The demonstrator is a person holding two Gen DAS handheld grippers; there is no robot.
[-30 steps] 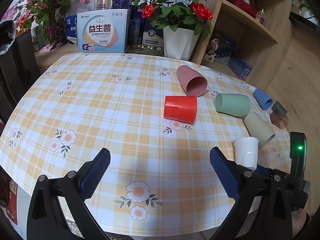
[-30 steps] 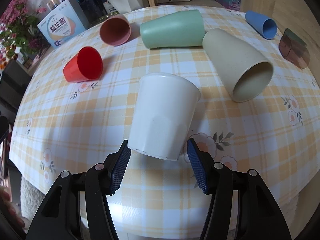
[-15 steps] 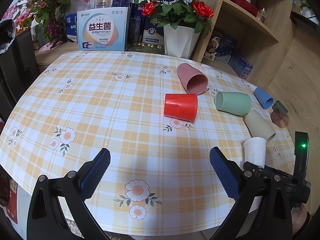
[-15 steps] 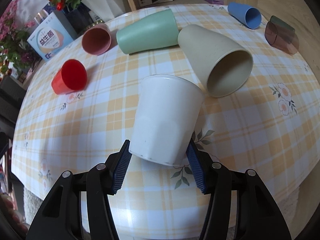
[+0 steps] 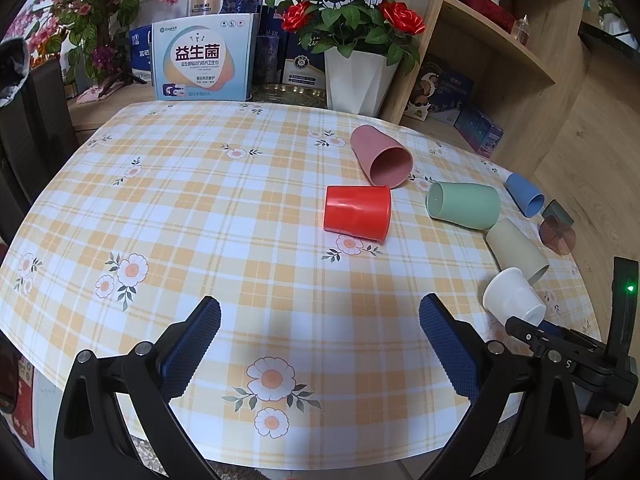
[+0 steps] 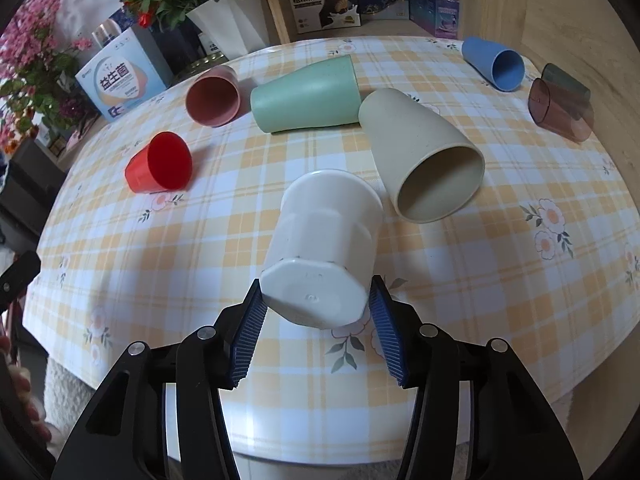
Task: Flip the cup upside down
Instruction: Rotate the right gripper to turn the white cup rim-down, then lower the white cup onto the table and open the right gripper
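In the right wrist view the right gripper [image 6: 316, 312] has its jaws clamped on the white cup [image 6: 324, 244] near the octagonal base, low in the centre of the frame. The cup is tipped well over: its base faces the camera and its mouth points away and down toward the tabletop [image 6: 120, 240], with the far rim apparently at or just above the checked cloth; whether it touches cannot be told. In the left wrist view the same white cup [image 5: 512, 296] shows at the right edge, leaning, base uppermost.

By my reading the flip is more than half done: the cup is grasped and turned past horizontal, but it is not yet set down mouth-down and released. What remains is to finish the rotation, seat the rim flat and let go.

The beige cup [image 6: 424, 156] lies on its side just beside the white one, up and to the right, so the rim could nudge it.

The left gripper [image 5: 320, 336] hangs over the lower centre of its frame, jaws wide apart and holding nothing.
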